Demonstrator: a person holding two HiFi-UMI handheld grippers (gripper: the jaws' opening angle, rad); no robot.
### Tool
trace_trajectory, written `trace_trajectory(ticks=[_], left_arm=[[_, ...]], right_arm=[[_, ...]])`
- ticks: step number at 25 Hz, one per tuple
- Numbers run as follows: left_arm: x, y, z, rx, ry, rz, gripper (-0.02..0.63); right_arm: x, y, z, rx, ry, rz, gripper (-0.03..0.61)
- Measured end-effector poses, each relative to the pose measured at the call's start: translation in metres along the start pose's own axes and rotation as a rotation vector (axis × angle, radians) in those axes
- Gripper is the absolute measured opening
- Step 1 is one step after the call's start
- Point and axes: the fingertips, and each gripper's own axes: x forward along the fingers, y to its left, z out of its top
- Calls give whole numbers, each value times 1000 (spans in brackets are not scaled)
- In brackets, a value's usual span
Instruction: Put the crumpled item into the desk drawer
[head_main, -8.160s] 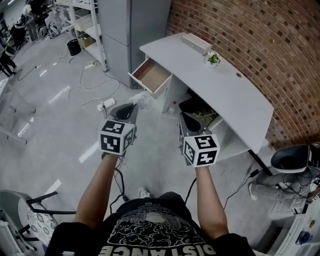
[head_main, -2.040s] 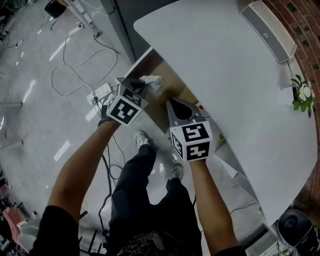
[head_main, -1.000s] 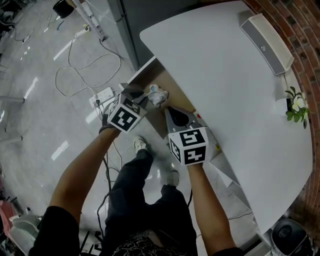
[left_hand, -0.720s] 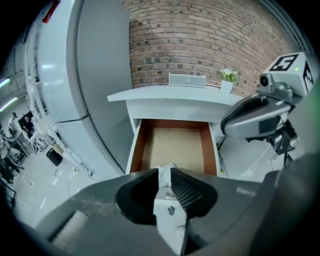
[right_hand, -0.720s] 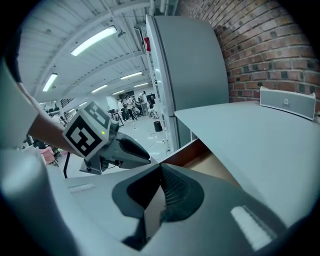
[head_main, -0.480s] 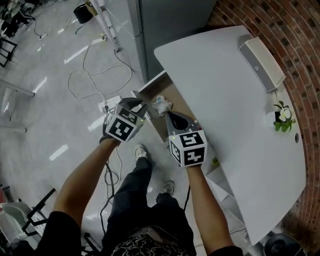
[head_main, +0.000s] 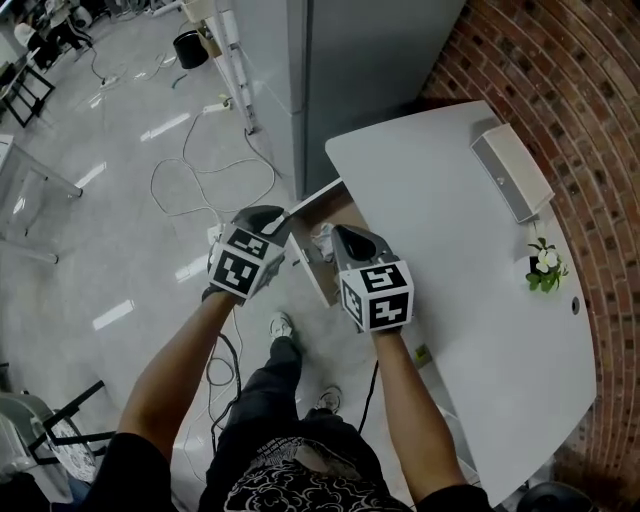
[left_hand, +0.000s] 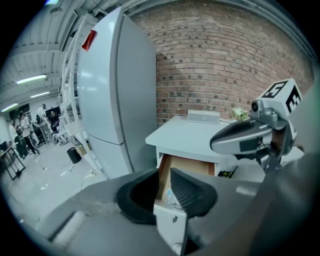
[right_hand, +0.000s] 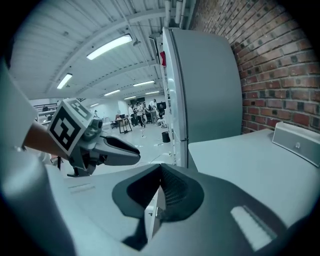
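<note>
The white crumpled item (head_main: 322, 240) lies inside the open wooden drawer (head_main: 318, 196) of the white desk (head_main: 450, 250). My left gripper (head_main: 283, 218) hovers at the drawer's left edge, open and holding nothing. In the left gripper view the crumpled item (left_hand: 170, 196) shows through the gap of the left gripper (left_hand: 164, 182), behind the drawer front (left_hand: 170, 222). My right gripper (head_main: 338, 233) hangs just right of the item over the drawer, shut. In the right gripper view, the right gripper (right_hand: 160, 182) has the drawer front's edge (right_hand: 155, 212) below it.
A tall grey cabinet (head_main: 370, 50) stands behind the desk's left end. A white box (head_main: 510, 175) and a small plant (head_main: 543, 268) sit on the desk by the brick wall (head_main: 580, 100). Cables (head_main: 200, 170) trail over the floor to the left.
The left gripper carried the crumpled item to the drawer, opened and let it go; the item now lies in the drawer. Both grippers have drawn back slightly.
</note>
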Motion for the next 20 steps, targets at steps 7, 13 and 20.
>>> trace_trajectory(ticks=[7,13,20], left_arm=[[-36,31,34,-49,-92,70,84],[-48,52,60,-96,-137,79,84],[-65,81,99,-101,-201,72,83]], right_arm=[[5,5,49,-29,-36,17,3],[12,4,91,-54,-68,8,3],[23,-1,132,-54,-102,-13,3]])
